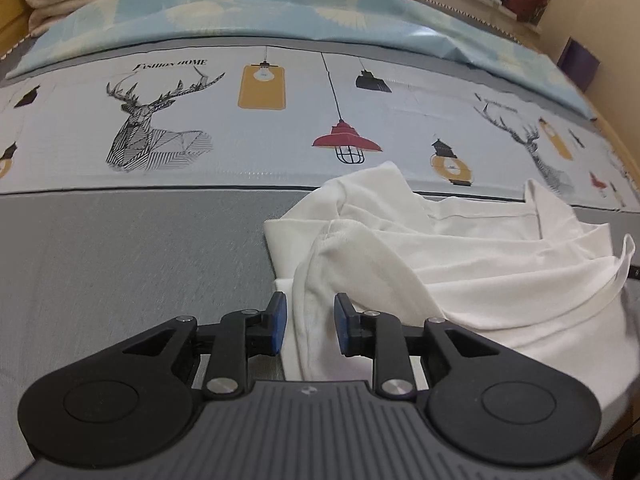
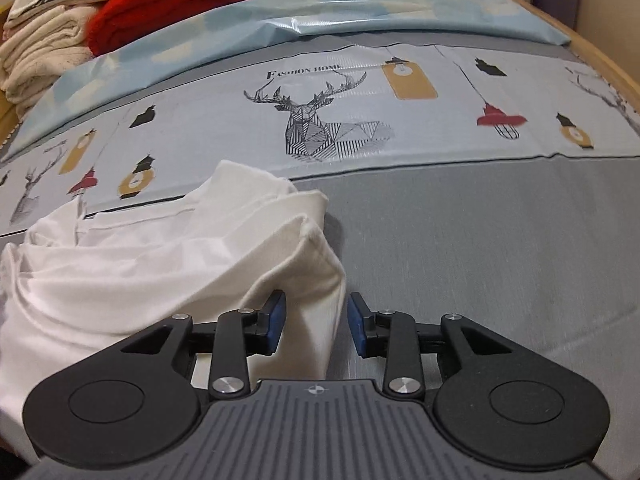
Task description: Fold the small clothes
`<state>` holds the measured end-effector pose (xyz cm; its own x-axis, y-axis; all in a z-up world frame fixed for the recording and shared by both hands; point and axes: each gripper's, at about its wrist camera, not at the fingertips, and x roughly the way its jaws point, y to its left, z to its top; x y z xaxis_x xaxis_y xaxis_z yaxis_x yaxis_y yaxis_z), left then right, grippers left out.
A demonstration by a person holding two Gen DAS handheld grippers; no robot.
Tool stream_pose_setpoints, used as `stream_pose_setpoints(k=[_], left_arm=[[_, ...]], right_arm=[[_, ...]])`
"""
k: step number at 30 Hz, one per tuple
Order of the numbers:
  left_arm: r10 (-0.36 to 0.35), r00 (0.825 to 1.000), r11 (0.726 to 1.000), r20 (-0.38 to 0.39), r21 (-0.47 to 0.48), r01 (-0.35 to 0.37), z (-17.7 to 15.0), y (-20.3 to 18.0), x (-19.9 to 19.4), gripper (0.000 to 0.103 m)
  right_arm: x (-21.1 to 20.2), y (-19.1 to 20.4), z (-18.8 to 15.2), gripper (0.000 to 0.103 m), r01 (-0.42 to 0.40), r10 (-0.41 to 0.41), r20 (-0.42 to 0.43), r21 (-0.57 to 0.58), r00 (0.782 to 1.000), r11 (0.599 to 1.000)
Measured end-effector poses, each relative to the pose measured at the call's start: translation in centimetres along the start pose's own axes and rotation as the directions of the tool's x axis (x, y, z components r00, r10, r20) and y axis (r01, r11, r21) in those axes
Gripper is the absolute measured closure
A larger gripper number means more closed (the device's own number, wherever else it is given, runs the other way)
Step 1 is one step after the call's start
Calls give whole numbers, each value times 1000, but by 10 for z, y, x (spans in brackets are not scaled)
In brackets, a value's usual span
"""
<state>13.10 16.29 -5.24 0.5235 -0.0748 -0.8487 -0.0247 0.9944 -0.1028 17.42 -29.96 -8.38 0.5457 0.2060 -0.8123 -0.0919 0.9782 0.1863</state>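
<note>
White garment on your grey-and-blue printed bed cover

You have a plain white garment (image 1: 440, 256) lying on a bed cover (image 1: 120, 248) that is flat grey near you and pale blue farther off, that band printed with black line-drawn stags, red, black and mustard-yellow hanging lamps, and black lettering. Beyond it you see a light blue sheet (image 1: 260, 8) with pale cream blotches, a bright red blanket (image 2: 180, 0) and cream folded blankets (image 2: 36, 52). Your left gripper (image 1: 310, 320) and right gripper (image 2: 317, 322) are black with blue pads (image 2: 276, 320) and ribbed grey bodies.
</note>
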Motion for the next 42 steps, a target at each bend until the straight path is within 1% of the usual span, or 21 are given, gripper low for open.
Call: stream_pose_setpoints(k=[2,9,11,12,13,14,15,17,20,22,24,25,26,27,28,30,31,32,35,37,42], left_arm=[[6,1000,1000,-1,6,-6,4,-3,7,69],[22,1000,1000,-22,11,-22,18,-7,29,68],[26,999,1000,-23,15,-26,21,-8,33,69],[30,999,999,-22,21,-29,22,-9,34,70],[34,999,999,-15,27,-34,22,-10,34,79],[42,999,998,-4,37,-42,24,-11,33,93],[50,999,998,8,44,-50,25,-11,31,97],[59,997,998,59,31,-61,30,-8,23,98],[88,979,996,182,-51,-80,40,2,6,98],[121,965,990,231,-94,-101,45,7,1,97],[141,963,984,229,-137,-112,49,11,5,95],[144,969,981,198,-157,-114,50,13,11,95],[139,978,979,157,-169,-112,50,16,17,95],[126,985,978,122,-185,-102,49,18,21,95],[104,989,977,101,-195,-83,48,20,23,95],[49,997,980,54,-196,-37,42,24,26,92],[28,999,982,29,-189,-22,39,26,26,85],[17,1000,983,4,-182,-16,36,27,27,81],[-31,997,985,-76,-169,17,22,27,30,79],[-61,991,984,-116,-173,40,11,28,29,77],[-100,977,984,-186,-166,69,-12,25,20,76]], right_arm=[[7,2,6,68,9,-9,8,7,1000,1000],[21,2,25,68,13,-17,49,74,999,997],[27,3,28,73,1,-4,39,77,999,997],[28,4,29,87,-5,3,38,73,999,997],[29,6,30,92,0,-2,41,67,999,998],[28,7,32,95,12,-15,52,62,999,998],[26,8,34,96,14,-18,67,65,998,998],[18,7,39,97,8,-17,107,87,994,996],[1,2,47,97,-9,-21,215,140,976,990],[-8,-1,52,97,-31,-22,299,173,954,984],[-9,0,57,96,-21,-51,352,197,935,980],[-5,-1,60,93,-14,-65,354,216,933,976],[1,-1,62,90,0,-85,335,246,938,969],[9,-1,64,79,5,-90,302,270,949,963],[18,-3,63,74,-8,-68,249,291,966,957],[27,-3,61,74,-19,-40,187,301,981,953],[30,-1,59,74,-6,-40,159,283,987,959],[31,0,57,74,2,-38,135,261,990,965],[32,-3,48,74,31,-39,31,220,999,975],[31,-10,38,74,23,-13,-43,229,999,973],[13,-16,18,74,-9,37,-115,233,993,973]])
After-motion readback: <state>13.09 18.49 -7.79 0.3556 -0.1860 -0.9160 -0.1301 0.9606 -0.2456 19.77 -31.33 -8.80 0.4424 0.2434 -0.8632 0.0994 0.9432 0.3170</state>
